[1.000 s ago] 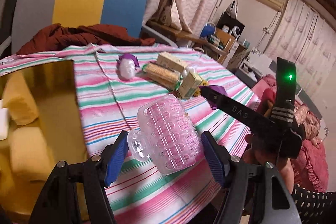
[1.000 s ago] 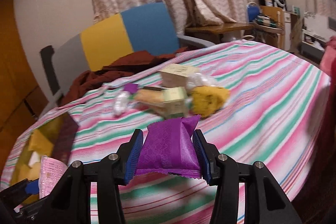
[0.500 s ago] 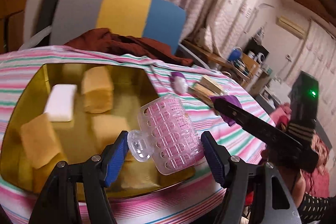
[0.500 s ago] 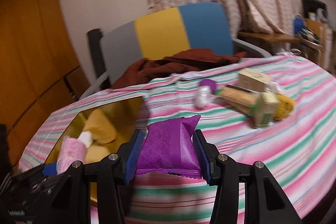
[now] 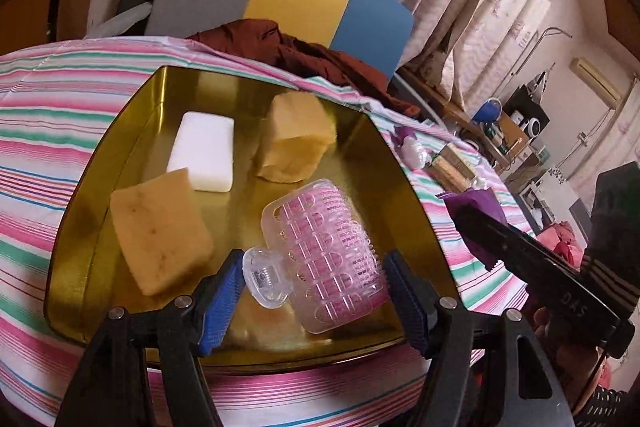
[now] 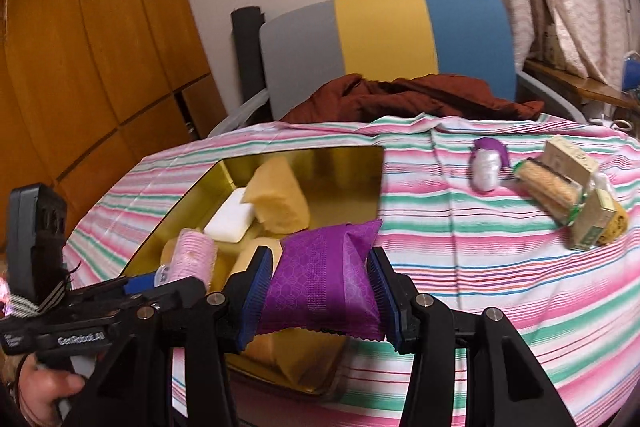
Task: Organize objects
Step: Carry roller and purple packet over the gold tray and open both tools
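We carry two things over the gold tray (image 5: 132, 131), which sits at the near left edge of the striped tablecloth (image 6: 460, 267). Our left gripper (image 5: 310, 293) pinches the clear pink bristled hair roller (image 5: 326, 259) by its sides; it looks light, springy and hollow, so a gentle squeeze across the barrel should do. Our right gripper (image 6: 318, 295) is pressed on the purple sachet (image 6: 324, 287), soft, crinkly and likely slippery, best held mid-body. Writing reads "GenRobot.AI" on the left tool; the right tool's lettering reads like "DAS". Sponges (image 5: 160, 231) and a white soap bar (image 5: 202, 151) lie in the tray.
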A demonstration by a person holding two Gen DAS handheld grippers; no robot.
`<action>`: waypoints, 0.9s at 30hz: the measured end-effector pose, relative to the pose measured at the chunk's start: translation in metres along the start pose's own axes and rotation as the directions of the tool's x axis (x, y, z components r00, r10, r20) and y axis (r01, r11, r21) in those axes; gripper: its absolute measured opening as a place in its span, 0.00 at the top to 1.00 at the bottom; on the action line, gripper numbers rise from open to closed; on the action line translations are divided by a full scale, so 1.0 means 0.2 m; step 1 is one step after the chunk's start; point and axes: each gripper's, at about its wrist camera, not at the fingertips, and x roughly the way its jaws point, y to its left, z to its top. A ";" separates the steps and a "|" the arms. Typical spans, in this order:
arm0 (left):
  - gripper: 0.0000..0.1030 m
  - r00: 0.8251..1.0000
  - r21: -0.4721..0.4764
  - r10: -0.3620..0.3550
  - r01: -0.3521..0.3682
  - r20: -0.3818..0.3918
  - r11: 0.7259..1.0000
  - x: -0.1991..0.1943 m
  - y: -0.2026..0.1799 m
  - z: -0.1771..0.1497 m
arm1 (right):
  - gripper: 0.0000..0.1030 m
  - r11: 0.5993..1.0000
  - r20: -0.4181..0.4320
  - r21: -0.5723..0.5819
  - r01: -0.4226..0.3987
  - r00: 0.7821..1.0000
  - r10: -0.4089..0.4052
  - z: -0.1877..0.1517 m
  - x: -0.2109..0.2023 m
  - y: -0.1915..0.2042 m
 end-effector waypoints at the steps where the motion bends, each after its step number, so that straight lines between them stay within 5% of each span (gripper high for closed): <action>1: 0.31 1.000 0.002 0.008 -0.008 -0.006 1.000 0.01 0.01 0.00 | 0.52 1.000 -0.005 -0.004 -0.002 1.000 0.002 0.00 0.01 0.01; 18: 0.31 0.968 0.077 0.233 -0.226 -0.091 0.971 0.09 0.10 -0.01 | 0.51 1.000 -0.075 0.004 0.006 0.997 -0.006 -0.03 0.11 0.04; 27: 0.30 0.997 -0.031 0.069 -0.070 -0.040 0.997 -0.01 0.09 0.00 | 0.51 1.000 -0.068 0.029 0.003 0.998 -0.001 -0.04 0.11 0.03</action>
